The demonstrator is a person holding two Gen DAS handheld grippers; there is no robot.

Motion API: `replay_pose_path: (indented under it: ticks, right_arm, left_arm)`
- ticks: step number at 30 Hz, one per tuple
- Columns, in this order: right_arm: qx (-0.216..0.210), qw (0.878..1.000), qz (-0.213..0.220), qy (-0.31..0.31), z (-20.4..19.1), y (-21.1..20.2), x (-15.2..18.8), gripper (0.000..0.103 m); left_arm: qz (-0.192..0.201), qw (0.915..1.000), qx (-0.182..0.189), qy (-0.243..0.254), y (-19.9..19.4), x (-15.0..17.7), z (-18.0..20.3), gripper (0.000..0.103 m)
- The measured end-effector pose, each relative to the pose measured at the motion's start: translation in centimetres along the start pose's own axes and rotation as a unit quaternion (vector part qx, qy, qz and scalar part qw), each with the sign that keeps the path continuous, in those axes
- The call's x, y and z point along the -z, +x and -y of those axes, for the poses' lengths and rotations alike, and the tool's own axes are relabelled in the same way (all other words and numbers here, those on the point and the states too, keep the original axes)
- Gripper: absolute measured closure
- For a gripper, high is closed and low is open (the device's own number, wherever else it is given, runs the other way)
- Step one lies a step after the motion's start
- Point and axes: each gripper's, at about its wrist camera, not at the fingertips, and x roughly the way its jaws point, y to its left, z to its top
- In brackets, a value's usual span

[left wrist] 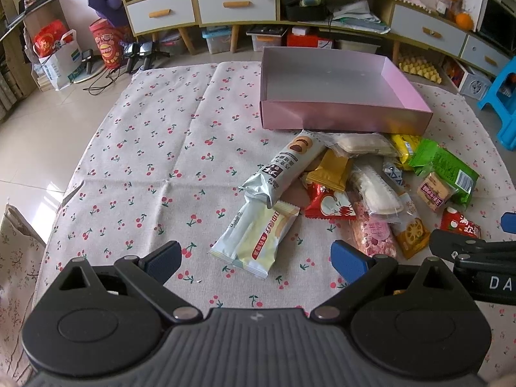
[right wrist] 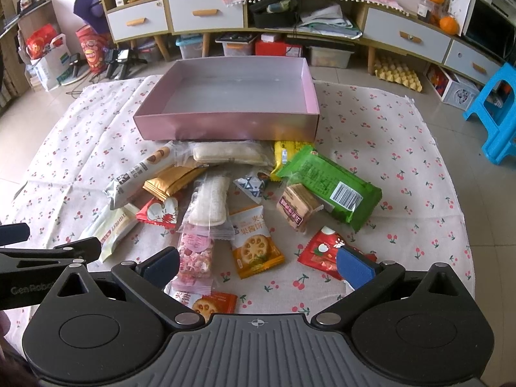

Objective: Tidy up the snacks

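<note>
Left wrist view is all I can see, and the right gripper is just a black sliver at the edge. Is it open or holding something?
Observer: The right gripper is open, with nothing held between its fingers.
Operator: Anything close under it that I'm missing?
Observer: Yes. An orange cookie packet lies at the very near edge, partly hidden behind the linkage of the left finger.
Operator: And by the other finger?
Observer: A red packet lies there, with its near corner covered by that finger's blue pad.
</note>
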Motion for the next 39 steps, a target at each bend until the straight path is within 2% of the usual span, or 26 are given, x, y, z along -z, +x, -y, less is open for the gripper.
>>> replay_pose_path:
  ticks: [39]
  right_arm:
    - [0.012, 1.0, 0.008, -0.001, -0.34, 0.03, -0.12, 0.0]
  left_arm:
    - [0.007, 0.9999, -0.01, 0.004, 0.41, 0.4, -0.17, 0.002]
